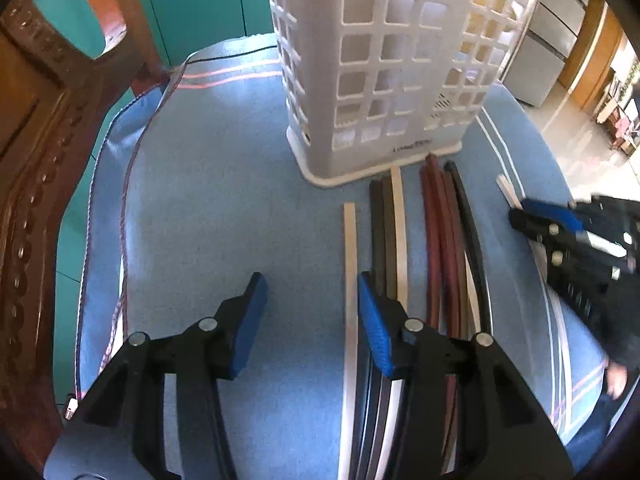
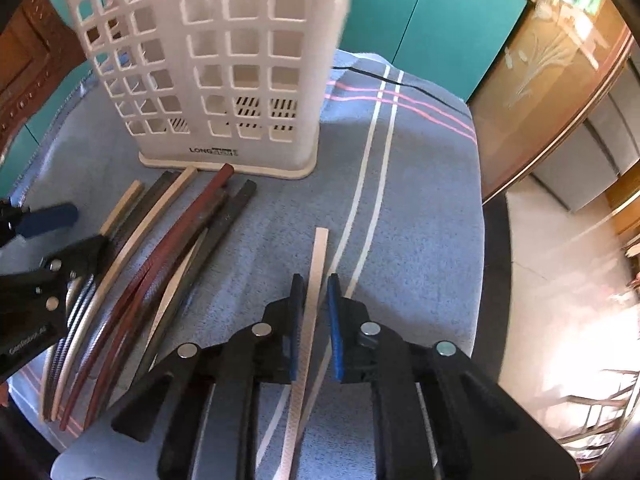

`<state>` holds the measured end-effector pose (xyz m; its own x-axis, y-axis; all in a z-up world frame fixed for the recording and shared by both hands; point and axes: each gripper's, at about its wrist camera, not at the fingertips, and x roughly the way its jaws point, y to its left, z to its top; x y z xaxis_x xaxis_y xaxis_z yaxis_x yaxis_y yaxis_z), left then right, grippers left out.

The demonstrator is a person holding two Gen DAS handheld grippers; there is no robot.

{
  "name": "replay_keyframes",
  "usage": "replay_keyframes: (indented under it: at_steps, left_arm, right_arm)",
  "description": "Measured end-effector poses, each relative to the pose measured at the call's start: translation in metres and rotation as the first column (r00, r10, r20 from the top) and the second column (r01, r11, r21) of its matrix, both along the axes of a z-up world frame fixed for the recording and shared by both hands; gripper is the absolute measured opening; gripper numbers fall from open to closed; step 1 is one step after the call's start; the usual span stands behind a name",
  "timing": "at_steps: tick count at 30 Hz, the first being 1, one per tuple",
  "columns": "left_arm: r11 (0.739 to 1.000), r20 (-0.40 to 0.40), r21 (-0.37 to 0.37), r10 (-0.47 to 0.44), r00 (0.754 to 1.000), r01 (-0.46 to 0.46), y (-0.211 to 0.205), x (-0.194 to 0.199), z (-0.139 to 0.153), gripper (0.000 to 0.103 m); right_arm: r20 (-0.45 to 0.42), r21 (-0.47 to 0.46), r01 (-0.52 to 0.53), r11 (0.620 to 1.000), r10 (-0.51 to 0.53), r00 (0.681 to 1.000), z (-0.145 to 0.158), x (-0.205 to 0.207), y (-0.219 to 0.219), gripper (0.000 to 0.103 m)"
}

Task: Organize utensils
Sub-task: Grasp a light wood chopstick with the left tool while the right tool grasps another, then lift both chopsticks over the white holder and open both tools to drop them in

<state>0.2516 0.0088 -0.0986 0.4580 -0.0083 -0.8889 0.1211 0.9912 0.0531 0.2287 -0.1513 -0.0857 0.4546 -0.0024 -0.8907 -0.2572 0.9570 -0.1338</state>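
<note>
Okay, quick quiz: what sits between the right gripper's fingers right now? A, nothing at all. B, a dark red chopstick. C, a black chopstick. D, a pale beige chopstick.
D: in the right wrist view the right gripper has a pale beige chopstick running between its nearly closed blue pads, lying apart from the mixed pile of chopsticks in front of the white basket.

left gripper (image 1: 308,292): black linkage arms, blue ribbed pads, silver round pivot pins
right gripper (image 2: 316,292): same black frame, blue pads
</note>
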Motion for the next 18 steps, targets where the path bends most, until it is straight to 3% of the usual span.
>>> replay_keyframes:
  at_steps: [2, 3, 4, 6, 9, 13, 18]
  left_arm:
    - [1.000, 0.004, -0.005, 0.000, 1.000, 0.000, -0.011, 0.006, 0.002, 0.035]
    - [1.000, 0.007, -0.011, -0.007, 1.000, 0.007, -0.015, 0.006, 0.002, 0.013]
    - [1.000, 0.007, -0.013, -0.013, 1.000, 0.013, -0.017, 0.005, 0.003, 0.007]
    - [1.000, 0.013, -0.019, -0.012, 1.000, 0.012, -0.019, 0.000, 0.008, 0.007]
    - [0.996, 0.044, -0.090, -0.025, 0.999, 0.029, -0.020, -0.012, 0.026, 0.007]
    - [0.990, 0.161, -0.131, -0.037, 0.986, 0.058, -0.016, -0.054, 0.084, 0.007]
    - [0.977, 0.335, -0.196, -0.014, 0.942, 0.084, -0.007, -0.111, 0.159, 0.007]
  right_arm:
    - [0.013, -0.037, -0.003, 0.999, 0.003, 1.000, -0.003, 0.001, 0.006, 0.010]
    - [0.016, -0.037, 0.001, 0.999, 0.000, 1.000, -0.003, 0.000, 0.009, 0.009]
    - [0.015, -0.023, 0.005, 1.000, -0.004, 1.000, -0.003, 0.001, 0.009, 0.007]
    - [0.002, 0.037, 0.004, 0.999, -0.004, 1.000, 0.000, 0.001, 0.008, 0.007]
    - [0.004, 0.144, 0.002, 0.990, -0.002, 1.000, 0.015, -0.003, -0.002, 0.007]
    - [0.110, 0.277, -0.024, 0.961, -0.007, 0.994, 0.069, -0.033, -0.027, 0.007]
    - [0.238, 0.379, -0.066, 0.923, -0.028, 0.971, 0.131, -0.071, -0.055, 0.007]
